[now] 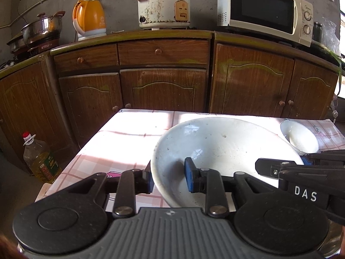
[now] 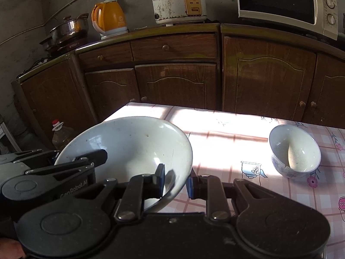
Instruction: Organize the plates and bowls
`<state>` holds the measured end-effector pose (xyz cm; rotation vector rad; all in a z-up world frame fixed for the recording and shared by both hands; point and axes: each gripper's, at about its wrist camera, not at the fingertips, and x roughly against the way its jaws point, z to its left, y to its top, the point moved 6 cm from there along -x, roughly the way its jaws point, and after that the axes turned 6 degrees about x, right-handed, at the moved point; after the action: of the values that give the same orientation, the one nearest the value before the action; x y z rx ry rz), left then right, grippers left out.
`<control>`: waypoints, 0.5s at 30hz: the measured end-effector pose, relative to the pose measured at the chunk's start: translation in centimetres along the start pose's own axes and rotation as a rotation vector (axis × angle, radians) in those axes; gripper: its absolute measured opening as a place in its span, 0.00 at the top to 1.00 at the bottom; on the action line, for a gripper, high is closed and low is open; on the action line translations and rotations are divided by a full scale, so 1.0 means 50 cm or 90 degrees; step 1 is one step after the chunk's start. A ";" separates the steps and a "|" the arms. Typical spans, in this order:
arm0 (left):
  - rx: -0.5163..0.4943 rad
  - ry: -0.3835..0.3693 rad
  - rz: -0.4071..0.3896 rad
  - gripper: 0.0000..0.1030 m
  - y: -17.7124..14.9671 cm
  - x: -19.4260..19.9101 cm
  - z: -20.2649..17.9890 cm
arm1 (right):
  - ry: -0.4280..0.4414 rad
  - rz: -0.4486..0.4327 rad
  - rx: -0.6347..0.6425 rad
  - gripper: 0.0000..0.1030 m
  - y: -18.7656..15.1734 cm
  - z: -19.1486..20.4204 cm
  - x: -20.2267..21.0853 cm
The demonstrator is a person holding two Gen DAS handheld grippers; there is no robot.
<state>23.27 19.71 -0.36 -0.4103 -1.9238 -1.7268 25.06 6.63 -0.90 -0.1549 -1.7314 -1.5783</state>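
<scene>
I have both the left gripper [image 1: 169, 178] and the right gripper [image 2: 175, 180] clamped narrowly on opposite rims of the large white bowl [image 2: 133, 144], tilted above the table [image 2: 215, 133], while the small bowl [image 2: 295, 151] sits apart, unstacked, so organizing remains incomplete.

White bowl [image 1: 215, 151], pink checked tablecloth [image 1: 120, 142], orange kettle [image 1: 89, 19], brown cabinets [image 1: 163, 86]

This is a lived-in home kitchen. Along the top of the frame, worn wooden cabinets [image 1: 163, 73] carry a microwave [image 1: 265, 10], a stained rice cooker [image 1: 163, 6], an orange kettle [image 1: 89, 19] and steel pots [image 1: 41, 29]. A cooking-oil bottle [image 1: 41, 159] stands on the floor at lower left.
</scene>
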 end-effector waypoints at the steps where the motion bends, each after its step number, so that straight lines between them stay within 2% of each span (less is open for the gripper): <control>1: 0.000 -0.002 0.001 0.73 -0.001 0.000 0.000 | 0.000 0.000 0.001 0.74 -0.001 -0.001 0.003; 15: -0.014 -0.001 -0.004 0.72 -0.012 0.014 -0.004 | 0.002 0.001 0.000 0.75 -0.006 -0.001 0.013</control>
<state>22.41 19.33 -0.46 -0.4138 -1.9108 -1.7536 24.45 6.26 -0.77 -0.1539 -1.7285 -1.5777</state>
